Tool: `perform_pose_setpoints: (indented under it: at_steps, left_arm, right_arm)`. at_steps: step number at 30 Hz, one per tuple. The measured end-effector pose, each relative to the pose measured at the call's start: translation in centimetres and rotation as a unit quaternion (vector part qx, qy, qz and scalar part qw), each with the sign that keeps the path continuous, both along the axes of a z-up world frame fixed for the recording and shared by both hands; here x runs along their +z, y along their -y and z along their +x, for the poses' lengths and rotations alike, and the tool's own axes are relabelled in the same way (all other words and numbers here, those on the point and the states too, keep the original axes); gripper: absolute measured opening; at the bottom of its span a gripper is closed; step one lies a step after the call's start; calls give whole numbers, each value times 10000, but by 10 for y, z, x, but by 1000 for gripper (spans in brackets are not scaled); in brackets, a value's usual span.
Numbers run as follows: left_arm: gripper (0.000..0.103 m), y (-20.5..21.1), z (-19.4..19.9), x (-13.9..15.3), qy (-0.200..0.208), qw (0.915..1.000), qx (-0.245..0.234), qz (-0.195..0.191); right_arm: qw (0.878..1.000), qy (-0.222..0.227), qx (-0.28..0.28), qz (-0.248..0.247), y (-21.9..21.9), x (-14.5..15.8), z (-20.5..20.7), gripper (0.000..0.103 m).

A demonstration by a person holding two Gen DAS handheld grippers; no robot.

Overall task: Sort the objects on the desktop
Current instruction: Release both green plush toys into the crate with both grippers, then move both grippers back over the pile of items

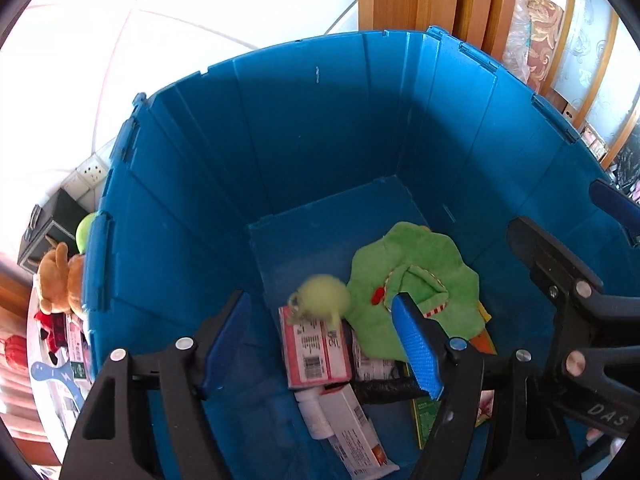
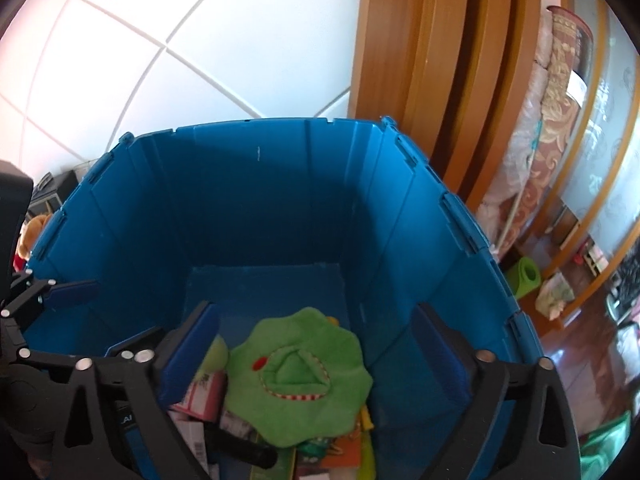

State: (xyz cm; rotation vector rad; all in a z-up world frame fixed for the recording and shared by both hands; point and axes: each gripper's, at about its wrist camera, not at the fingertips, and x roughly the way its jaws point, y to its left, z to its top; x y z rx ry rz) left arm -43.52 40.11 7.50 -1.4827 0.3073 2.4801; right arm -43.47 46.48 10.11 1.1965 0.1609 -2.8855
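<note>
A deep blue bin (image 1: 320,140) fills both views. On its floor lie a green scalloped cloth toy (image 1: 420,264), a pink box (image 1: 316,348), a white bottle (image 1: 316,416) and a white-and-orange box (image 1: 356,428). My left gripper (image 1: 320,344) hangs open over them. A blurred yellow-green fuzzy toy (image 1: 320,300) sits between and beyond its fingers, touching neither pad. My right gripper (image 2: 316,348) stands wide open above the green cloth toy (image 2: 296,376), holding nothing. The right gripper's fingers (image 1: 552,256) show at the right of the left wrist view.
Outside the bin's left wall (image 2: 100,240) are a brown plush bear (image 1: 60,276), a green ball (image 1: 86,232) and small boxes. A wooden door frame (image 2: 420,80) stands behind the bin, with a rolled green mat (image 2: 524,276) on the floor to its right.
</note>
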Motion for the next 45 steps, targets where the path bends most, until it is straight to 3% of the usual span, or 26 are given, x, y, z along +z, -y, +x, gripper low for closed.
perform_pose_setpoints:
  at_steps: [5, 13, 20, 24, 32, 37, 45]
  left_arm:
    - [72, 15, 23, 31, -79, 9997, -123, 191]
    - [73, 49, 98, 96, -1031, 9925, -430, 496]
    - [83, 78, 170, 118, -1925, 9767, -372, 874]
    - [87, 90, 198, 112, -2242, 9690, -270, 1006]
    - [87, 150, 241, 91, -2931, 9479, 437, 1167]
    - [87, 206, 247, 63, -2805, 9490, 888, 1135]
    - [87, 318, 258, 2, -2411, 9472, 1990, 715]
  right_arm:
    - [9995, -3, 32, -306, -7, 9, 7, 103]
    - [9987, -255, 193, -396, -7, 46, 56, 103]
    - [9956, -720, 452, -395, 1, 65, 126, 103]
    - [9935, -888, 504, -511, 5, 61, 158, 103]
    - [9845, -1308, 713, -926, 30, 51, 200, 103]
    - [9730, -1425, 1301, -1265, 72, 39, 217, 103]
    - [9522, -1548, 2214, -1423, 161, 30, 238, 103]
